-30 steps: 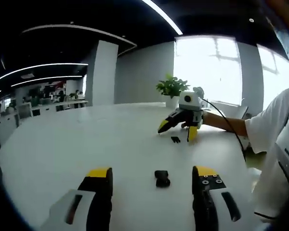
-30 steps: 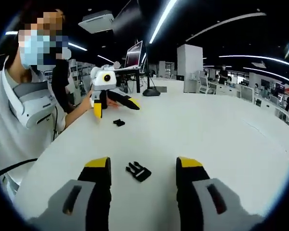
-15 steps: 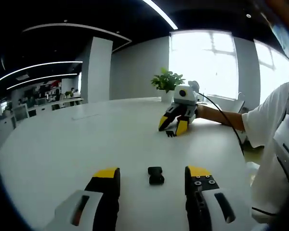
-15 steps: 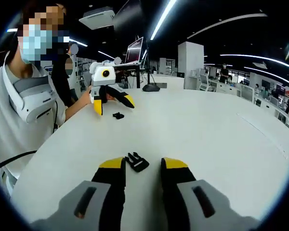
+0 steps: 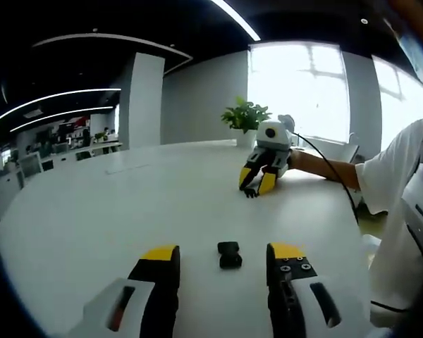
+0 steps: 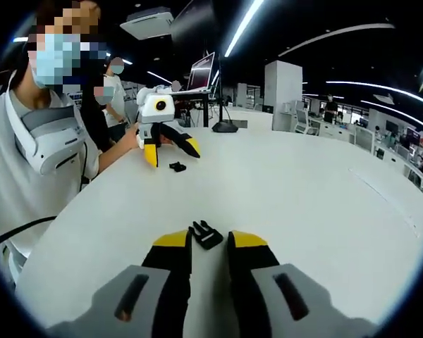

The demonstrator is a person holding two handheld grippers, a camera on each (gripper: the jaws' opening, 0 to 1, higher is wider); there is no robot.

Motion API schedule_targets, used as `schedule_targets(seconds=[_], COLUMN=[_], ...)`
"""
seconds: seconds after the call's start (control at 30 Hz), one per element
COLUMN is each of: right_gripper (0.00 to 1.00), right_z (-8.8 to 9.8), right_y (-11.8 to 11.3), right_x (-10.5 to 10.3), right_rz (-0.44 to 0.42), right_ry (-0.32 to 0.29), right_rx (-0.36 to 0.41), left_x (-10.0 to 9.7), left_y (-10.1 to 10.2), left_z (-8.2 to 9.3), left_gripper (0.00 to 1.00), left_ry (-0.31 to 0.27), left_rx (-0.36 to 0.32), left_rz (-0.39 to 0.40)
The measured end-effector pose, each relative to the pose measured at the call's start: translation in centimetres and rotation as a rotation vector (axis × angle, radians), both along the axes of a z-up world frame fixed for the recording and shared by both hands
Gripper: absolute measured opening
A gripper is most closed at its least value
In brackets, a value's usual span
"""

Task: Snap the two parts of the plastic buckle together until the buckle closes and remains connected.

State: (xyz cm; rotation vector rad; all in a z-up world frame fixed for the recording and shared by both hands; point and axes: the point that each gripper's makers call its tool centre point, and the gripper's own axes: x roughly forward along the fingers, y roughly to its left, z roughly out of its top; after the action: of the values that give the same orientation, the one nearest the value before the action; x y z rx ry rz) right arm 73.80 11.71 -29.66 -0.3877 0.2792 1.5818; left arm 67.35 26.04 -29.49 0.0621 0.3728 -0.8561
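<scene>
In your left gripper view, your left gripper (image 5: 220,255) rises from the bottom of the frame with its yellow-tipped jaws spread wide apart. The socket half of the buckle (image 5: 230,254) lies flat on the white table (image 5: 113,211) between those tips, touching neither. Right of centre, further up the frame, your right gripper (image 5: 256,183) points down at the table, its jaws close together around the pronged half of the buckle (image 5: 250,192), a small dark shape at their tips. A potted plant (image 5: 245,118) stands behind it before the bright window (image 5: 296,91), and your white sleeve (image 5: 391,179) fills the right edge.

In your right gripper view, the right gripper (image 6: 209,241) comes up from the bottom centre with its jaws nearly pressed together. The pronged half of the buckle (image 6: 206,234) sits at their tips, prongs pointing away; whether the jaws actually pinch it I cannot tell. In the upper left, your left gripper (image 6: 170,151) stands over the table (image 6: 317,211) with jaws spread, and the socket half (image 6: 177,167) lies just beside its tips. A monitor (image 6: 201,72) stands further back.
</scene>
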Motion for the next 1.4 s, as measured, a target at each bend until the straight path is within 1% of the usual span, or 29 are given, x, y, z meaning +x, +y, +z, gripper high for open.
schedule_targets(seconds=[0.1, 0.23, 0.37, 0.43, 0.53, 0.6, 0.7, 0.83, 1.03, 1.17, 1.3, 1.4], right_gripper=[0.16, 0.15, 0.12, 0.12, 0.12, 0.12, 0.11, 0.11, 0.11, 0.11, 0.11, 0.11], right_z=[0.0, 0.0, 0.1, 0.1, 0.1, 0.1, 0.2, 0.2, 0.6, 0.8, 0.9, 0.8], right_y=[0.1, 0.1, 0.0, -0.1, -0.1, 0.0, -0.1, -0.2, -0.1, 0.0, 0.3, 0.6], right_x=[-0.1, -0.1, 0.0, 0.0, 0.0, -0.2, 0.0, -0.1, -0.2, -0.6, -0.9, -1.1], right_rz=[0.0, -0.002, -0.007, -0.008, -0.01, -0.01, -0.011, -0.014, -0.025, -0.026, -0.032, -0.047], right_ry=[-0.002, 0.004, 0.007, 0.01, 0.012, 0.016, 0.015, 0.012, 0.013, 0.011, 0.009, 0.013], right_rx=[-0.004, -0.005, -0.003, -0.003, -0.001, 0.0, -0.002, -0.001, 0.018, 0.027, 0.03, 0.028], left_x=[-0.1, -0.2, -0.2, -0.2, -0.3, -0.3, -0.2, -0.2, -0.2, 0.0, 0.0, 0.1], left_y=[-0.1, -0.4, -0.4, -0.4, -0.5, -0.4, -0.3, -0.2, 0.0, 0.1, 0.0, -0.2], left_z=[0.0, -0.1, -0.2, -0.2, -0.2, -0.3, -0.5, -0.8, -0.7, -0.7, -0.7, -0.5], left_gripper=[0.44, 0.43, 0.36, 0.34, 0.32, 0.29, 0.27, 0.21, 0.13, 0.13, 0.13, 0.13], left_ry=[0.003, 0.013, 0.018, 0.016, 0.015, 0.013, 0.009, -0.006, -0.006, -0.002, -0.002, 0.007], left_rx=[0.0, 0.004, 0.007, 0.007, 0.009, 0.018, 0.035, 0.063, 0.064, 0.06, 0.06, 0.058], left_rz=[-0.008, -0.019, -0.022, -0.023, -0.027, -0.026, -0.021, -0.027, -0.035, -0.034, -0.05, -0.089])
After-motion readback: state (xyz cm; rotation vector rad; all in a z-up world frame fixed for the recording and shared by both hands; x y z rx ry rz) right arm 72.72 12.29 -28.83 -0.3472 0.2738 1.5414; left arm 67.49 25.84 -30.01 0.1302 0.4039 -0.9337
